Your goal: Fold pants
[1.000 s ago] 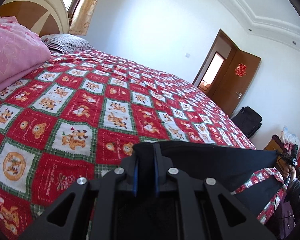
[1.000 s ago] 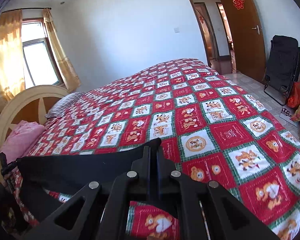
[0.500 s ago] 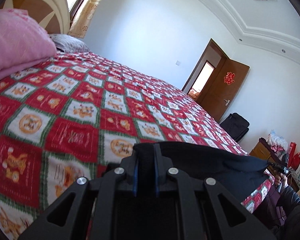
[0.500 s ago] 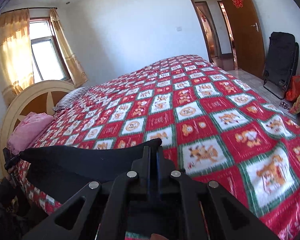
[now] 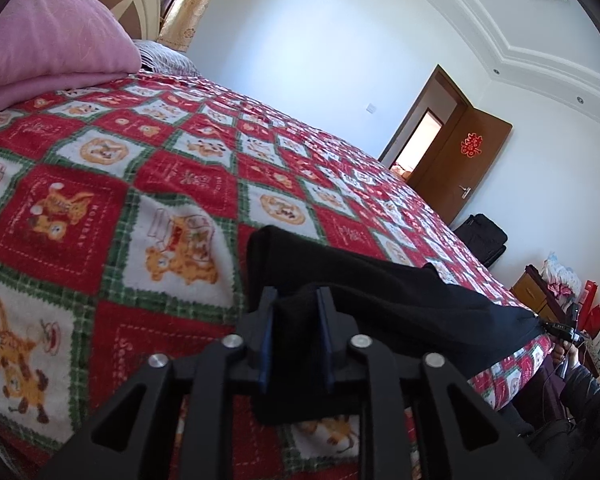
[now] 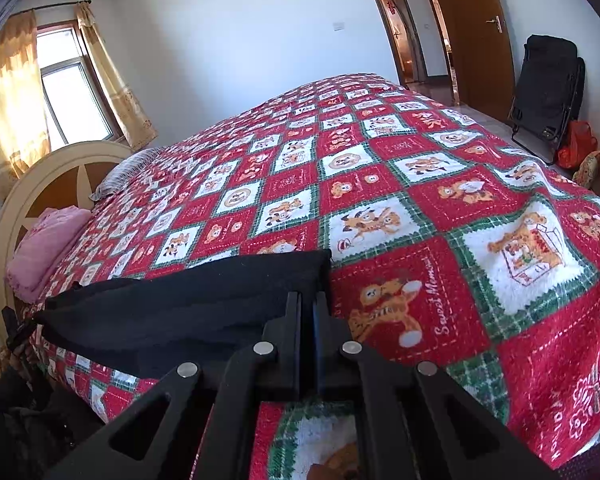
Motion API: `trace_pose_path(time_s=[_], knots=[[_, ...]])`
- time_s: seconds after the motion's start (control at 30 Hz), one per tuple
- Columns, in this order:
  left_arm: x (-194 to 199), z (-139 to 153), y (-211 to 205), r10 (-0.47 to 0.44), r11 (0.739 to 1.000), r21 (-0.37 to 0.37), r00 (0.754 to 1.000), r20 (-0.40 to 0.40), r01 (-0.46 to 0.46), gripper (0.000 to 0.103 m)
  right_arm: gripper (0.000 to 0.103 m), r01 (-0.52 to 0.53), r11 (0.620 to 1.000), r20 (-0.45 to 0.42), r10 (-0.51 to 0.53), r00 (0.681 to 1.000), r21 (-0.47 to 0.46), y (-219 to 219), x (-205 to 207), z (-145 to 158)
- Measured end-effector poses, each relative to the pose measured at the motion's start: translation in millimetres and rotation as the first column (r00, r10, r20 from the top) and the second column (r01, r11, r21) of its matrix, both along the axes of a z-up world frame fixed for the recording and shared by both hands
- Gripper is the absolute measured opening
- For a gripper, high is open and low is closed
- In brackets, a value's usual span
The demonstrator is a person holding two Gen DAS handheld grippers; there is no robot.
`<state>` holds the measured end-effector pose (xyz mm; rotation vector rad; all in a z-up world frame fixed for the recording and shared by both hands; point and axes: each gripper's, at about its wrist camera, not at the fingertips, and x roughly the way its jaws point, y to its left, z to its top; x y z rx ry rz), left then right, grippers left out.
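Black pants [image 5: 400, 300] lie stretched in a band across the near edge of a red, white and green patchwork bedspread [image 5: 100, 200]. My left gripper [image 5: 296, 300] sits low over the spread at the pants' left end. Its jaws are opening, and a bunch of the black cloth still lies loose between the blue pads. In the right wrist view the pants [image 6: 188, 304] run off to the left from my right gripper [image 6: 308, 304], which is shut on their right end just above the bedspread [image 6: 460, 200].
A folded pink blanket [image 5: 52, 40] and a striped pillow lie by the round headboard [image 6: 60, 176]. A black folding chair [image 6: 548, 84] and red bags stand near the brown door. A person's dark sleeve [image 5: 580, 384] is beside the bed's edge.
Both grippers have come down toward the bed, and the pants now rest on the spread. The left jaws, pinched on the cloth before, have parted. The right jaws stay shut.
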<state>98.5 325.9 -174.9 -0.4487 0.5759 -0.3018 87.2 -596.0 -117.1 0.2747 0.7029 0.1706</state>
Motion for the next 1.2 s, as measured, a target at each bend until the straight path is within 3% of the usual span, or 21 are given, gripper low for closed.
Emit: trace_pose_path(time_s=[0.13,0.2,0.27,0.43,0.6,0.73,0.8,0.87,0.97,1.13,1.2], knots=[[-8.2,-0.1,7.0,0.006,0.999,0.045,1.0,-0.008,-0.006,0.045,0.009,0.003,1.0,-0.016,-0.003,1.0,-0.008,-2.6,-4.9,3.2],[-15.4,1.3,11.1,0.004,0.998,0.064,1.0,-0.009,-0.003,0.051,0.032,0.033,0.999,-0.016,-0.033,0.999,-0.03,-6.7,-10.0,6.3],[-22.0,-0.8,14.4,0.008,0.995,0.104,1.0,-0.02,-0.006,0.057,0.033,0.053,0.998,-0.014,-0.054,0.998,-0.026,-12.8,-15.5,8.4],[-44.2,-11.3,42.5,0.116,0.982,0.158,0.991,-0.065,-0.105,0.059,0.035,0.136,0.989,-0.004,-0.137,0.991,-0.066,-21.8,-30.1,13.0],[-64.4,-8.4,66.0,0.232,0.967,0.116,0.971,-0.052,-0.225,0.059,0.035,0.218,0.975,0.055,-0.216,0.975,-0.039,-24.5,-49.1,26.9],[-61.7,13.7,47.8,0.211,0.972,0.106,0.977,0.012,-0.211,0.059,0.036,0.209,0.978,0.124,-0.205,0.971,-0.023,-0.5,-56.2,50.0],[-52.9,29.4,26.6,0.154,0.982,0.1,0.987,0.046,-0.158,0.061,0.037,0.154,0.988,0.148,-0.149,0.978,-0.025,25.0,-52.5,62.1],[-40.8,38.2,7.2,0.111,0.984,0.134,0.992,0.055,-0.118,0.07,0.039,0.081,0.996,0.151,-0.074,0.986,-0.04,58.1,-43.3,70.0],[-19.2,39.1,-17.4,0.043,0.987,0.154,0.999,0.03,-0.047,0.07,0.042,-0.091,0.991,0.127,0.103,0.987,-0.097,127.1,-25.8,72.1],[14.8,21.5,-30.6,0.062,0.971,0.234,0.997,-0.054,-0.047,0.068,0.043,-0.335,0.924,0.051,0.349,0.936,-0.185,241.7,-2.2,53.3],[28.0,14.6,-28.3,0.072,0.972,0.23,0.994,-0.088,-0.05,0.057,0.043,-0.431,0.879,0.013,0.442,0.897,-0.206,294.0,5.1,39.3]])
